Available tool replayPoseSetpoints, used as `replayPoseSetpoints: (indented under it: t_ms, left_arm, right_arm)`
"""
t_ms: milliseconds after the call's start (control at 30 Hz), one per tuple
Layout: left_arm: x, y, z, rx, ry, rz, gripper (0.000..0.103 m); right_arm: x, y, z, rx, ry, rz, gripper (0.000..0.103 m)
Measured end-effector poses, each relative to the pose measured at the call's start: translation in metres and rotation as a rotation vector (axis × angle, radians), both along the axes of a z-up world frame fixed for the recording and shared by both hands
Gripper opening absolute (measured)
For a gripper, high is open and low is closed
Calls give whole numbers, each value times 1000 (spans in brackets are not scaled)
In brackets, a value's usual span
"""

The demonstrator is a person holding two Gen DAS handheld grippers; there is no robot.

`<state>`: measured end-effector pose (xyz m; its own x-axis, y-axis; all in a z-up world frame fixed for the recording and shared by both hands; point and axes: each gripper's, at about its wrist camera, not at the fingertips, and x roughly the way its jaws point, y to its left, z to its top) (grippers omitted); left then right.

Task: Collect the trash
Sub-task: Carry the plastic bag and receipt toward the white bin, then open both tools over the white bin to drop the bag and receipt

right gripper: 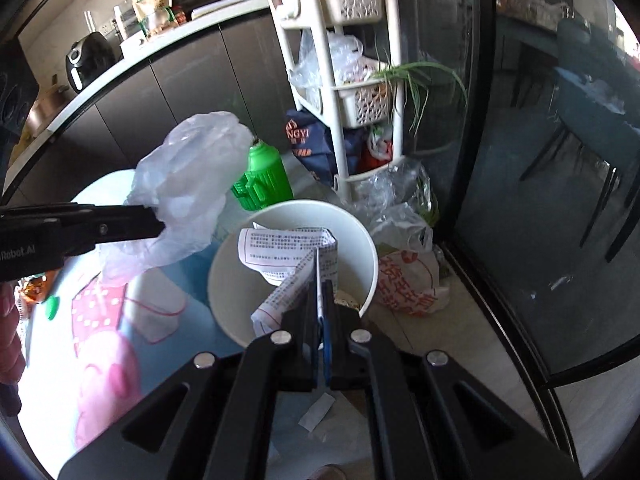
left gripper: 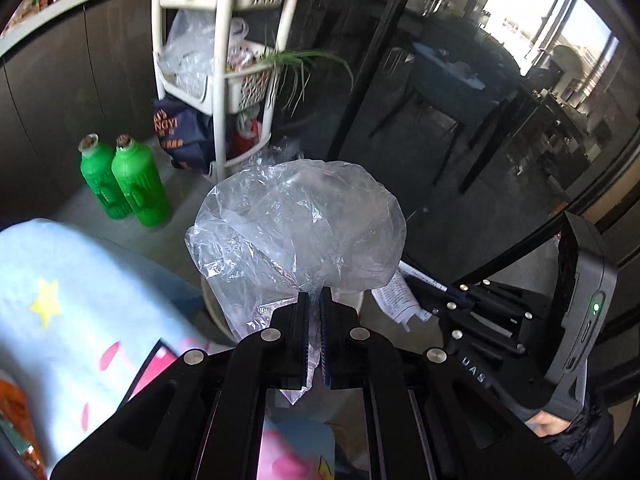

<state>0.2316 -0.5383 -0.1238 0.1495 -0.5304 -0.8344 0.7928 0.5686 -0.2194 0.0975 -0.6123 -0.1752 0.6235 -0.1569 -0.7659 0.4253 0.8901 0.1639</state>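
Observation:
My left gripper (left gripper: 314,300) is shut on a clear crumpled plastic bag (left gripper: 296,232), held up in the air; the bag also shows in the right wrist view (right gripper: 188,184), left of the bin. My right gripper (right gripper: 320,292) is shut on a folded printed paper sheet (right gripper: 288,256) and holds it over the open white round bin (right gripper: 372,256). In the left wrist view the paper (left gripper: 394,300) and the right gripper (left gripper: 460,312) sit to the right, and the bin is mostly hidden behind the bag.
A low table with a light blue cartoon cloth (right gripper: 100,340) lies to the left. Two green bottles (left gripper: 128,180) stand on the floor. A white basket rack (right gripper: 352,92), filled bags (right gripper: 408,280) and a glass door (right gripper: 540,160) stand behind and right.

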Motion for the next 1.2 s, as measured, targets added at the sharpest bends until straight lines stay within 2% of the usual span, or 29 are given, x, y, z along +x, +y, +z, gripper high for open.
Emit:
replayPoseSetpoints:
  t_ms: [267,467,533,633,667,800,900,967,1067,1133,1200]
  left_arm:
    - [19,-16,-31,47,14,31,5]
    - [23,-19,-37,57,17,53,6]
    - [24,-20,-40,65,9,56,11]
    - [24,-18,-40,70,-17,75,37]
    - [25,-18,-40,64,-21,79,39]
    - [29,-16,-40,62,-15,87,41]
    - [29,-15,-38,58,-17,95,51]
    - [30,-13,-37,53,-22,101,55]
    - [29,-10,-32,46,-40,110,61]
    - [29,-7,-28,38,-55,116,65]
    - [28,-2,-23,26,-69,127,73]
  right_arm:
    - [16,-13,-30,40,12,-17,4]
    - [24,-12,-37,40,24,-4,6]
    - [27,-13,-39,42,25,-2,6]
    - [31,-11,-41,43,29,7,7]
    - [31,-12,-42,42,31,9,8]
    - [34,-10,-44,33,27,18,25]
    - [37,-8,-45,24,31,35,26]
    - [37,-7,-46,19,28,37,31]
    - [35,-4,-44,-1,19,45,42]
    - [34,0,-42,-16,16,53,53]
    - [31,2,-38,-26,8,60,63]
